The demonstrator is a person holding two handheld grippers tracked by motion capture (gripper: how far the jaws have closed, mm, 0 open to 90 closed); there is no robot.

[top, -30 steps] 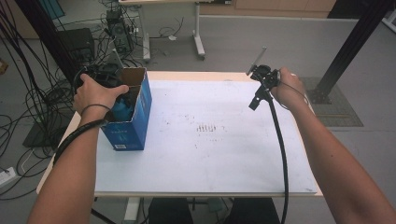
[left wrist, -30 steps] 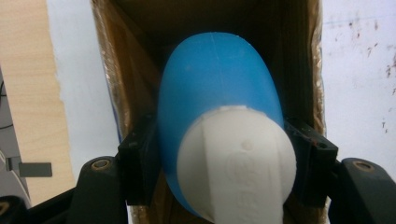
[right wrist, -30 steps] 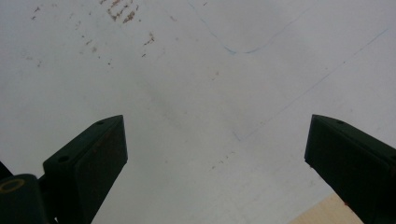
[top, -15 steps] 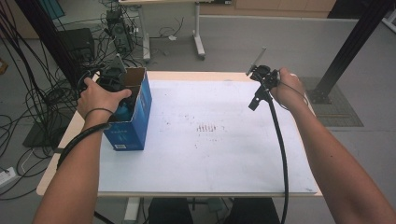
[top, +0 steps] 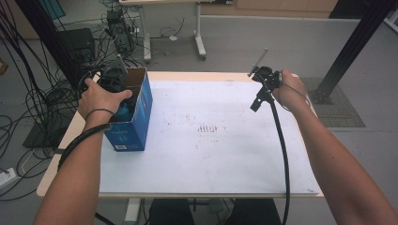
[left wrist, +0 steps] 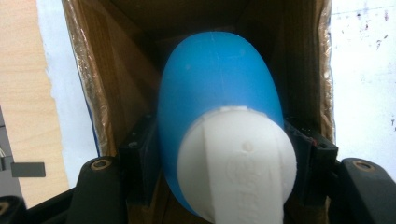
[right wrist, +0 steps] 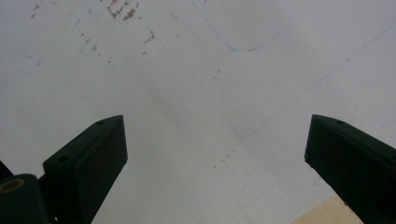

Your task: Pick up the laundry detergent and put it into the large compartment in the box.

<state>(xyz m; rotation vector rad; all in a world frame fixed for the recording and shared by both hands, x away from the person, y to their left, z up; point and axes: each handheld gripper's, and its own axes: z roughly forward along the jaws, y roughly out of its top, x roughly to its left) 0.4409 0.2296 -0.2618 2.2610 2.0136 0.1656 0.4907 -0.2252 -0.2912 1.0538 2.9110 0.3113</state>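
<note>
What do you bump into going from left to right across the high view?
Left hand on the left gripper → blue box → brown specks on the white table top → right gripper → right hand.

- You are working in a lab or robotics workshop, not a home.
- Bundles of black cables sprawl over the grey floor to your left.
- Black metal frame posts flank your white-topped table.
- An adjustable desk's legs stand behind.
</note>
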